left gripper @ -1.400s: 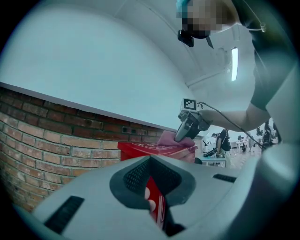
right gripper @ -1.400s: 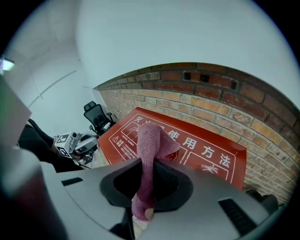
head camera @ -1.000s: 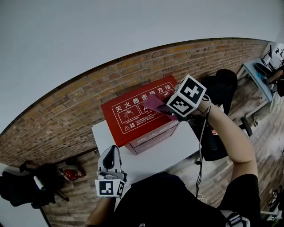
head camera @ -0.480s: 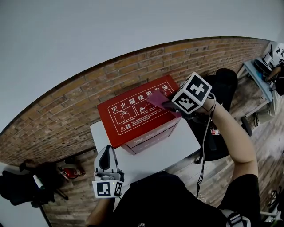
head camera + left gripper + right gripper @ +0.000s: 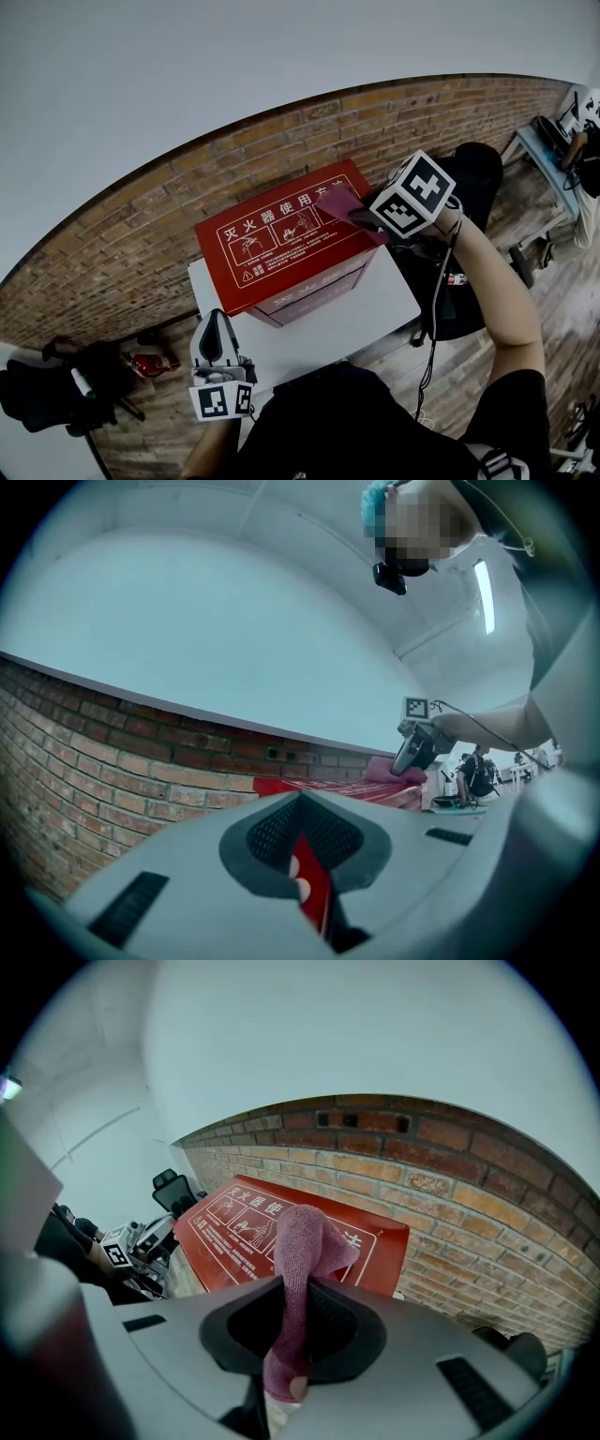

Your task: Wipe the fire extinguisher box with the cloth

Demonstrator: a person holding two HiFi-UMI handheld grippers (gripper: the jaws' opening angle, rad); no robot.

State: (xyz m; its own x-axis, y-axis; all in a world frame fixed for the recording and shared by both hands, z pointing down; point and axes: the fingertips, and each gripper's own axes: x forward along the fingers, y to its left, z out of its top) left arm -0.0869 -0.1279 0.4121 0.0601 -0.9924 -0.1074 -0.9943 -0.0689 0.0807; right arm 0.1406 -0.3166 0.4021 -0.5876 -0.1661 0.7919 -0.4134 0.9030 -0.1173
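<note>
Over the fire extinguisher box's (image 5: 281,253) far-right corner, the right gripper (image 5: 356,217) is pinching the limp, soft cloth (image 5: 337,200); the left gripper (image 5: 217,324) is idling, jaws together.

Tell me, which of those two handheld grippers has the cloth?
The right gripper: its jaws pinch the purple cloth at the red box's top. The left gripper holds no cloth, low beside the table.
</note>
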